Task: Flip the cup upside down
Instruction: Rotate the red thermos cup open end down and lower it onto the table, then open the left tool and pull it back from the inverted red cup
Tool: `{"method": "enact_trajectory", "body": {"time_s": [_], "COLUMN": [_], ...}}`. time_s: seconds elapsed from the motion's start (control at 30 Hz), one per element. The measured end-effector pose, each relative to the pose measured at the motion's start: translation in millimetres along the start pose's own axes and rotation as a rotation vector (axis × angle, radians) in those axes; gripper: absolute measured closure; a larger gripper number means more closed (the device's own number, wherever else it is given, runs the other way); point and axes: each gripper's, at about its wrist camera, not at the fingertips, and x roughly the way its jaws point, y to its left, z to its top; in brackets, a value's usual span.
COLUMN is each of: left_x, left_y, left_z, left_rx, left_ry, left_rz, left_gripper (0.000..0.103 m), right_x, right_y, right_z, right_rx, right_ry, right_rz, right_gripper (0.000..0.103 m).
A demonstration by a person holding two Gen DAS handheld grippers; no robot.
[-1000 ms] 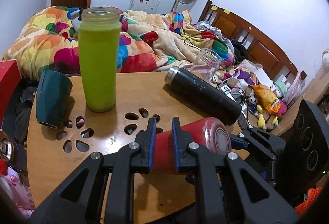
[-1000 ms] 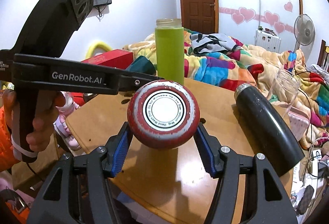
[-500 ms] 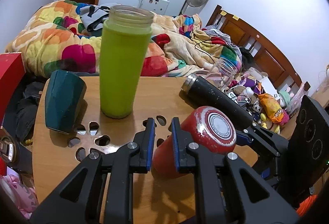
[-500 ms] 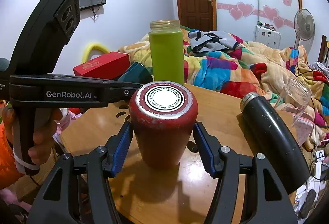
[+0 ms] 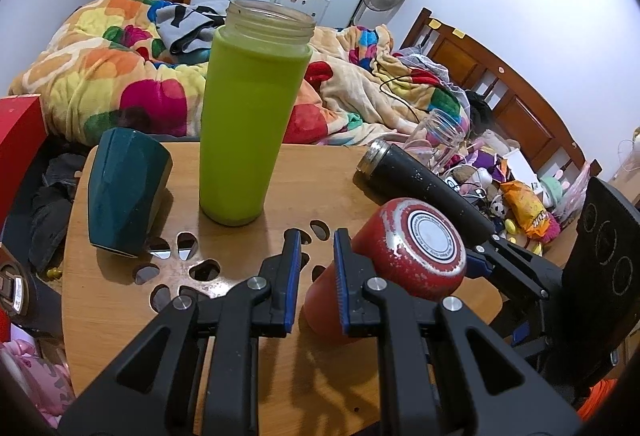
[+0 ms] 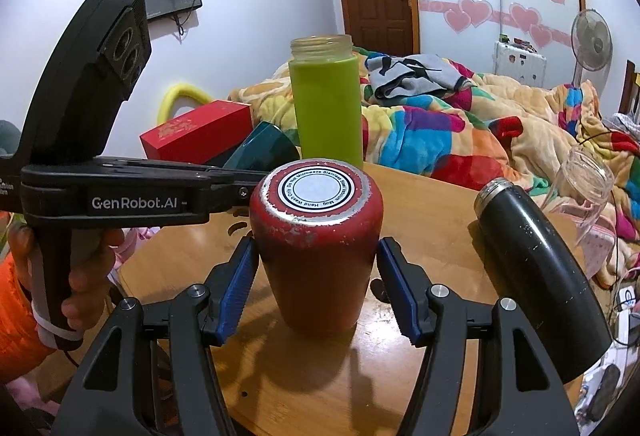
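The red metal cup (image 6: 316, 248) stands upside down on the round wooden table (image 6: 432, 220), its white-labelled base facing up. My right gripper (image 6: 316, 286) is open, with its blue pads on either side of the cup and a gap on each side. In the left wrist view the cup (image 5: 404, 264) is just right of my left gripper (image 5: 314, 276), which holds nothing. Its jaws stand a narrow gap apart, and the right finger (image 5: 344, 288) is close against the cup's side.
A tall green bottle (image 5: 252, 120) stands upright behind the cup. A dark teal cup (image 5: 124, 188) sits upside down at the left. A black flask (image 5: 420, 188) lies on its side at the right, with a clear glass jar (image 5: 440, 136) beyond it. A bed with a colourful blanket (image 5: 120, 76) lies behind the table.
The red cup went from lying sideways above the table to standing base-up on it. My right gripper opened off it. My left gripper let go and shifted left of the cup.
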Motion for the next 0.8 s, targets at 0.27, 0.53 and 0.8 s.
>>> {"method": "enact_trajectory", "body": {"time_s": [0.27,0.53,0.8], "left_x": [-2.8,-19.0,-58.4], "left_y": [2.6,0.8,-22.9], "left_z": [-3.9,-4.8,-6.3], "left_rx": [-0.001,0.012,0.08], "left_ry": [0.0,-0.032,-0.109], "left_rz": [0.028,0.071,0.14], "left_gripper": [0.081,0.062,0.047], "right_x": [-1.8,-8.6,-38.6], "right_y": [4.9,6.6,14.1], "right_z": [0.4,1.2,6.7], "right_rx": [-0.007,-0.004,-0.022], "right_ry": [0.006,0.002,-0.036], "right_rz": [0.011,0.017,-0.015], "right_gripper": [0.045,0.045,0.04]}}
